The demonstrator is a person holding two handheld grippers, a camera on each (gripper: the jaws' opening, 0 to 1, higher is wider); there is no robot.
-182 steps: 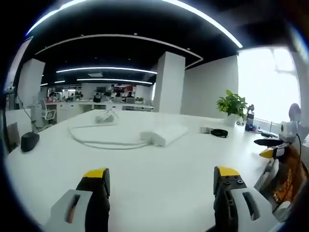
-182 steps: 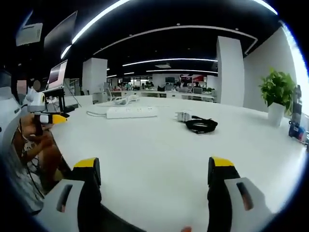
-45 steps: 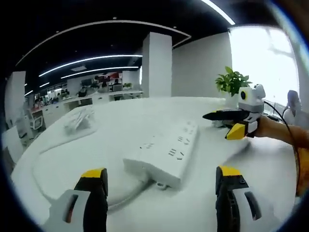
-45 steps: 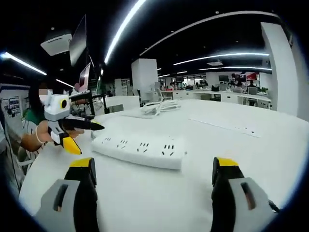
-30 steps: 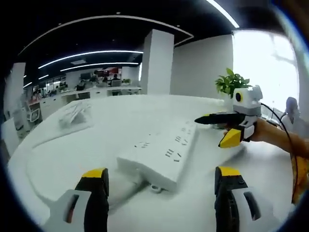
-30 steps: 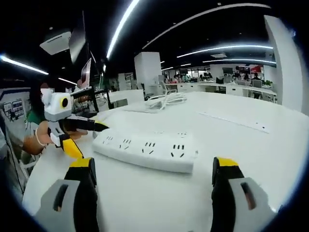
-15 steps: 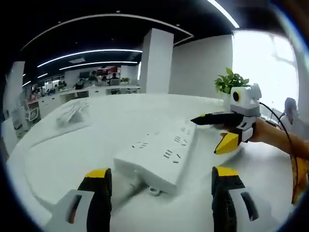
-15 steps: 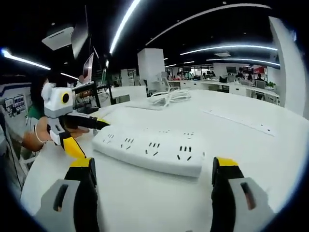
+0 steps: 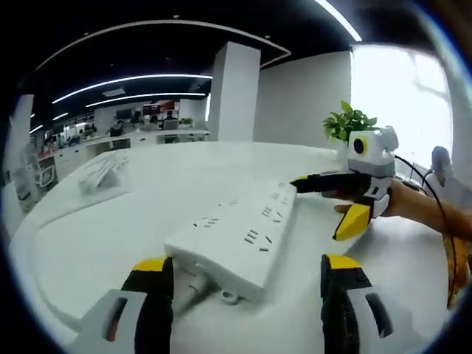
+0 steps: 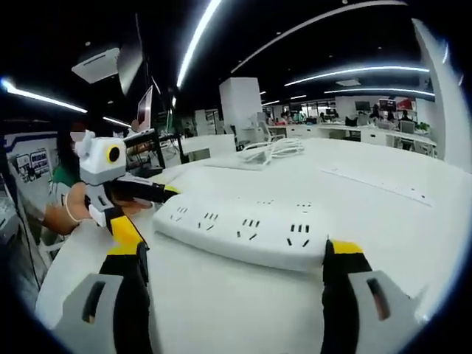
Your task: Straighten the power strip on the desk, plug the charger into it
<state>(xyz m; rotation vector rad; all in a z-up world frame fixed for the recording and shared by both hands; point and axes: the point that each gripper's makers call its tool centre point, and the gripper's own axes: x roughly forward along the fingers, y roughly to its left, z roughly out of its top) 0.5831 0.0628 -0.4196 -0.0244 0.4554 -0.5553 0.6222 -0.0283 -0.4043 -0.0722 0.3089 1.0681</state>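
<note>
Both tools, left (image 9: 240, 284) and right (image 10: 232, 284), gape wide at opposite ends of the power strip (image 9: 236, 236) lying askew on the white bench (image 9: 96, 243), apparently bracketing it to swing it straight.

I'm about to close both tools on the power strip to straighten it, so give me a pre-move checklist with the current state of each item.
1. Left tool open, one end of the power strip between its jaws: ok.
2. Right tool open, strip's other end ahead of it: ok.
3. Strip lying flat on the desk, sockets up: ok.
4. Sockets free of plugs: ok.
5. Cable at the left tool's end clear of the jaws: cannot tell.
6. Charger's location: cannot tell.
</note>
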